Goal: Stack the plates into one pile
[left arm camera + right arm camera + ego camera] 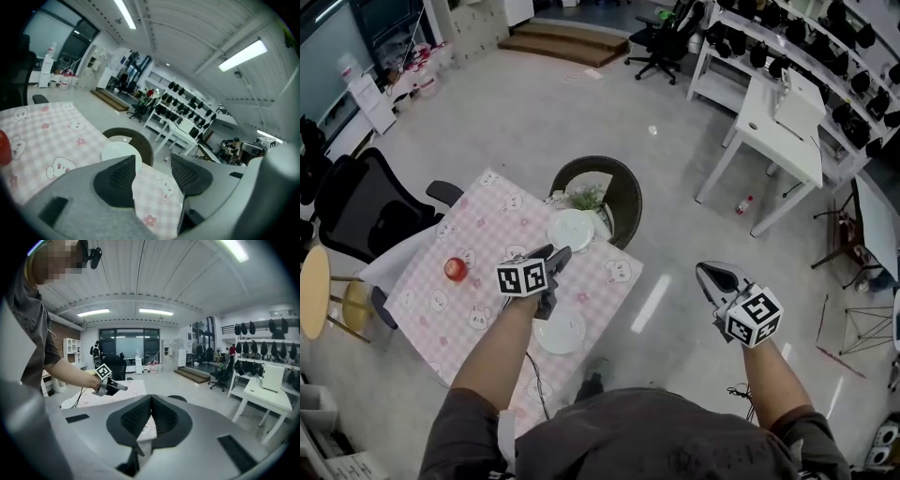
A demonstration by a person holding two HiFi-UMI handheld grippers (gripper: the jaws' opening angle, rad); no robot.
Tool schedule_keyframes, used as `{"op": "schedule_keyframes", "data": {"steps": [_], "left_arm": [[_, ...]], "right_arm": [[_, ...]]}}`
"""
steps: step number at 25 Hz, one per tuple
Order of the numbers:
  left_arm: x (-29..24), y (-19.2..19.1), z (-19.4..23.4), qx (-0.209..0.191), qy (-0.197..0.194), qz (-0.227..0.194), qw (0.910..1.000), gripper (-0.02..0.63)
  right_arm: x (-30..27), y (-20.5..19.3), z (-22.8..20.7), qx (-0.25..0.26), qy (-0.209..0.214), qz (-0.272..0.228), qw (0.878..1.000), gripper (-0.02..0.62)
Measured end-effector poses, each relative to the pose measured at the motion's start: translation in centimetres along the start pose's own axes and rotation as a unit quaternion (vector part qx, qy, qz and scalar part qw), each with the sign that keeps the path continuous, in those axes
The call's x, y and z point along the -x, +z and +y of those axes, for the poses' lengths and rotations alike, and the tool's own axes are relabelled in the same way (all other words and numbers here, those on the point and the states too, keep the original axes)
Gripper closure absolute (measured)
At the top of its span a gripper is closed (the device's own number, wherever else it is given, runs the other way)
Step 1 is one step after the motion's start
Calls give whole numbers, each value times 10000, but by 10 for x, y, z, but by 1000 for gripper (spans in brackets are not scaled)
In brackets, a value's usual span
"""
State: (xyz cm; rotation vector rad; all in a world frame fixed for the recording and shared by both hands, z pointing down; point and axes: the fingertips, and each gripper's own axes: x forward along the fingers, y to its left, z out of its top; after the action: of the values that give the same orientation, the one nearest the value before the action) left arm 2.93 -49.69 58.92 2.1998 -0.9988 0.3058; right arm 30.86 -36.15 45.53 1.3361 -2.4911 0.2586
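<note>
Two white plates lie apart on the pink checked table [478, 234]. The far plate [572, 230] sits near the table's back corner, and it also shows in the left gripper view as the far plate [117, 151]. The near plate [560, 333] lies by the front edge, partly hidden by my left forearm. My left gripper [555, 253] hovers above the table between both plates, open and empty; in its own view the left gripper [153, 161] points toward the far plate. My right gripper [712, 274] hangs off the table's right side over the floor, and the right gripper [151, 398] is shut on nothing.
A red apple [456, 270] rests on the table's left part. A dark round chair [623, 192] holding a small plant [585, 197] stands behind the table. A black office chair [361, 211] and a wooden stool [313, 291] stand left; a white desk [783, 127] stands right.
</note>
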Motion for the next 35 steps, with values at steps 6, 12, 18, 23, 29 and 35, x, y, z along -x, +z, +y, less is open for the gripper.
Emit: {"op": "schedule_keyframes", "data": {"steps": [6, 12, 18, 23, 29, 35], "left_arm": [[-48, -6, 88, 429, 312, 580, 9969, 350], [-93, -15, 136, 903, 472, 1323, 9860, 324], [-115, -28, 150, 962, 670, 2092, 9708, 321], [-118, -35, 151, 668, 1007, 2527, 9600, 322], [-120, -42, 158, -486, 1839, 3044, 9333, 420], [-119, -39, 159, -440, 1805, 3033, 9346, 467]], "right_arm": [[-52, -17, 0, -90, 59, 269, 9996, 601], [-83, -31, -4, -231, 92, 463, 9986, 601], [-97, -41, -8, -368, 87, 574, 9976, 601], [-104, -44, -10, -434, 108, 634, 9970, 601], [-105, -50, -18, -493, 92, 717, 9962, 601], [-98, -51, -27, -530, -10, 742, 9958, 601]]}}
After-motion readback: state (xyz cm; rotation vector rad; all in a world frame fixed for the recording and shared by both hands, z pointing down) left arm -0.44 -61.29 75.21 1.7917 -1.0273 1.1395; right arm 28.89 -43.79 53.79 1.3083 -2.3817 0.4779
